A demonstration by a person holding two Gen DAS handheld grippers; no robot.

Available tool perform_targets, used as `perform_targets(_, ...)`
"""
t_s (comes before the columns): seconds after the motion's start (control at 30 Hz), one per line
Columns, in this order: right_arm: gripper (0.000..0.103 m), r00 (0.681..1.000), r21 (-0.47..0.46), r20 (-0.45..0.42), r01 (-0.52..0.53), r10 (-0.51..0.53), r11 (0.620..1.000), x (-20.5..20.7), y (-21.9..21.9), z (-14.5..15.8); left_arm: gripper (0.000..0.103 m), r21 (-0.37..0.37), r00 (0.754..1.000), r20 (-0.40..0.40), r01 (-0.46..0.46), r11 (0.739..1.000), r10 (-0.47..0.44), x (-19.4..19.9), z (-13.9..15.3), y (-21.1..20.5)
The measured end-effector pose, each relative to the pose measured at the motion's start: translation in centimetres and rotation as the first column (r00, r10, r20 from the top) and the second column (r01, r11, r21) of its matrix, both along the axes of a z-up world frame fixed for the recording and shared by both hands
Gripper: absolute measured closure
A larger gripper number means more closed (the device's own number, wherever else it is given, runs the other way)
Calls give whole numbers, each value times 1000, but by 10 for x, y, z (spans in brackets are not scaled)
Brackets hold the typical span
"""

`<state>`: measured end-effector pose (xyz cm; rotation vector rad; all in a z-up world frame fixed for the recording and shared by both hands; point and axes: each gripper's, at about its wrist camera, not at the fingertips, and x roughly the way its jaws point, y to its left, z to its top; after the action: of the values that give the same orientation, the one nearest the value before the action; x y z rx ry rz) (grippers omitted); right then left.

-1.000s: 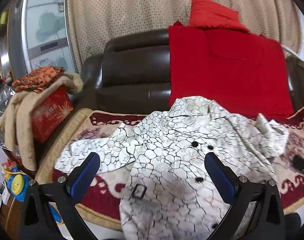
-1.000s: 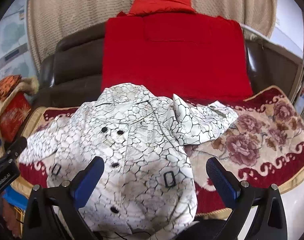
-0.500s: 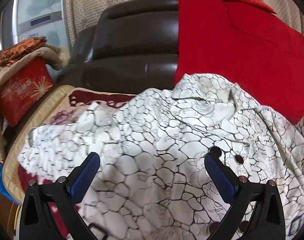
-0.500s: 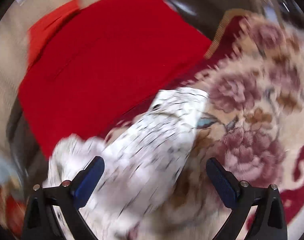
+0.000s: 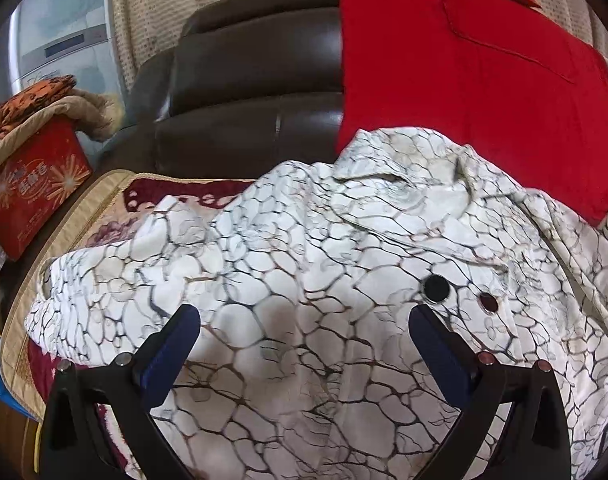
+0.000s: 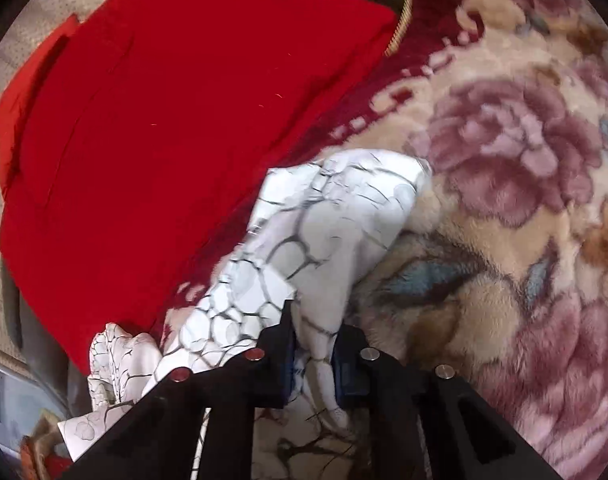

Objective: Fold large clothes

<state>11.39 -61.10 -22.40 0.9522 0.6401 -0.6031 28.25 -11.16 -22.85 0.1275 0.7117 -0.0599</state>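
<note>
A large white coat [image 5: 344, 264] with a black crackle print and dark buttons lies spread on the floral blanket [image 5: 103, 204] over the sofa seat. My left gripper [image 5: 304, 332] is open and empty, close above the coat's chest. In the right wrist view my right gripper [image 6: 312, 356] is shut on the coat's sleeve [image 6: 332, 220], near its cuff end, over the floral blanket [image 6: 524, 200].
A red quilt [image 5: 484, 92] drapes the dark leather sofa back [image 5: 243, 92]; it also shows in the right wrist view [image 6: 163, 120]. A red box [image 5: 31, 192] under a beige throw and orange cloth stands at the left sofa arm.
My right gripper swung over to the sleeve and has closed on it. My left gripper has moved in closer over the coat and stays open.
</note>
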Motion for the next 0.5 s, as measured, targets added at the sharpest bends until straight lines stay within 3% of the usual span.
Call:
perform_targets(0.13, 91, 980, -170, 155, -99, 126, 980, 5, 44, 57, 0, -18, 998, 35, -49, 999, 49, -2, 8, 16)
perform_targets(0.23, 91, 924, -237, 286, -187, 252, 953, 3, 91, 98, 0, -13, 993, 78, -89, 996, 90, -6, 15, 32)
perform_targets(0.33, 91, 848, -303, 354, -295, 394, 906, 12, 148, 126, 0, -14, 983, 118, -141, 990, 142, -10, 22, 53)
perform_targets(0.47, 91, 710, -353, 397, -467, 582, 811, 27, 231, 147, 0, -65, 965, 132, -220, 973, 227, -9, 28, 92)
perform_targets(0.5, 91, 657, -347, 410, -530, 633, 774, 33, 255, 147, 0, -77, 958, 135, -245, 966, 254, -9, 28, 104)
